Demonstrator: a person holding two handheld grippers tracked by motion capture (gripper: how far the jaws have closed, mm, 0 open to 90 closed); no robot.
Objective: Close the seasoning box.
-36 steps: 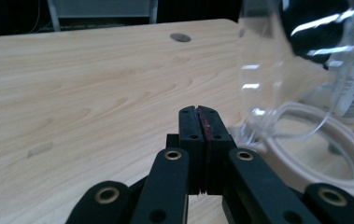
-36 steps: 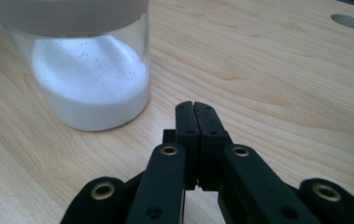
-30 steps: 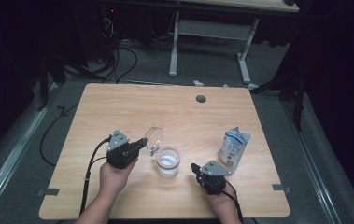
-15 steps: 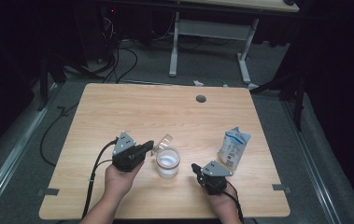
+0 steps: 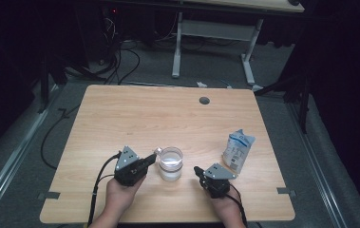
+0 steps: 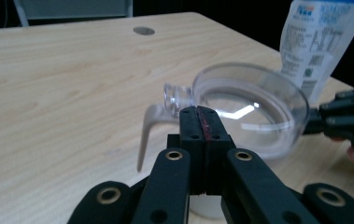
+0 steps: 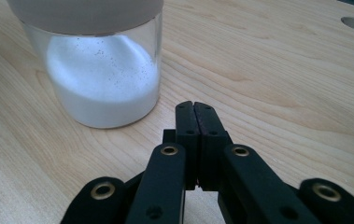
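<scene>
A glass jar (image 5: 170,170) half full of white powder (image 7: 102,84) stands near the table's front middle. A clear lid (image 6: 254,100) with a small knob (image 6: 177,95) lies across the jar's mouth. My left gripper (image 5: 152,158) reaches in from the jar's left. Its jaws are shut at the lid's near rim (image 6: 198,112), pinching its thin edge. My right gripper (image 5: 198,170) rests just right of the jar, low over the table. Its jaws (image 7: 194,109) are shut with nothing between them and point past the jar's base.
A white and blue pouch (image 5: 238,150) stands to the right of the jar, beyond my right gripper. A round cable hole (image 5: 204,100) sits at the table's far side. The wooden table top (image 5: 135,118) is bare behind the jar.
The left gripper moved right and down with the clear lid, which was raised and tilted left of the jar and now lies on the jar's mouth. The right gripper stayed still.
</scene>
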